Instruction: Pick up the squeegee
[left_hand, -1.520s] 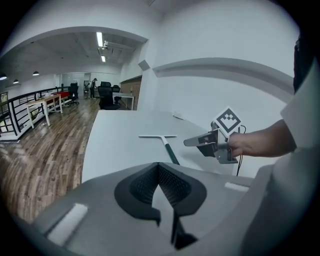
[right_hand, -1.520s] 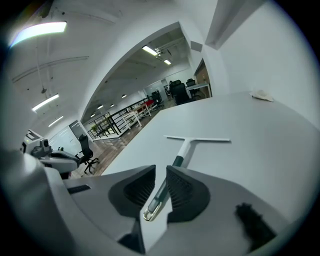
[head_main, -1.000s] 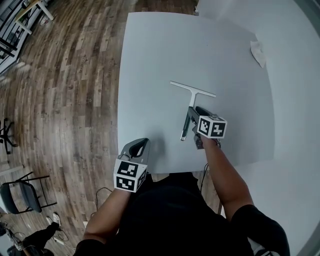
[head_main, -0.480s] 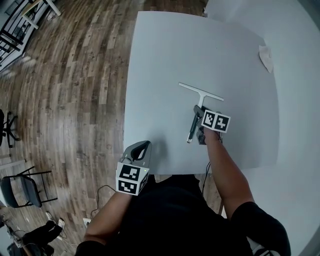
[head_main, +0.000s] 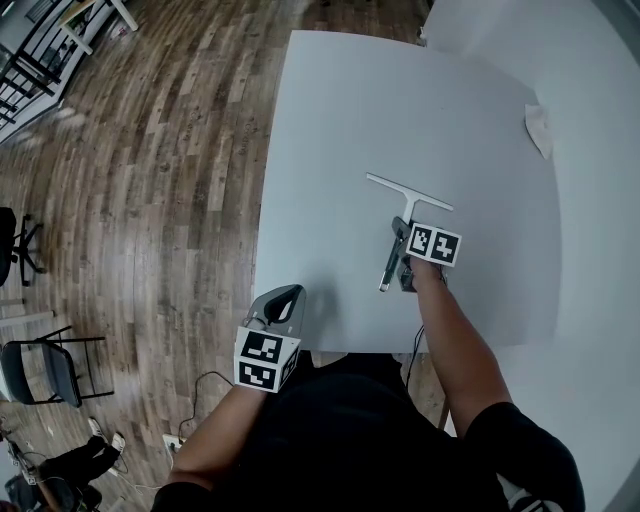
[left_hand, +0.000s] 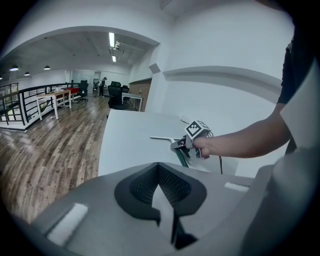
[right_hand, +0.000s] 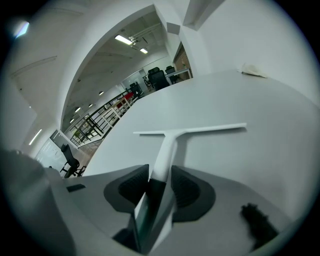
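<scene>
Firstly, white table (head_main: 340, 120). Left gripper (head_main: 285, 293): at table's near edge, jaws together, empty. Right gripper (right_hand: 161, 175): over table's near-right part, clamped on squeegee (head_main: 408, 193) handle. Handle points toward table's near edge; blade lies crosswise beyond.

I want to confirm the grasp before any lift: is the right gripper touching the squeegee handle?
Touching. The right gripper view shows the right gripper closed on the squeegee handle, a pad pressed against each side with no gap.

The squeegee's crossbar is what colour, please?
The squeegee has a white crossbar, clearest in the right gripper view.
</scene>
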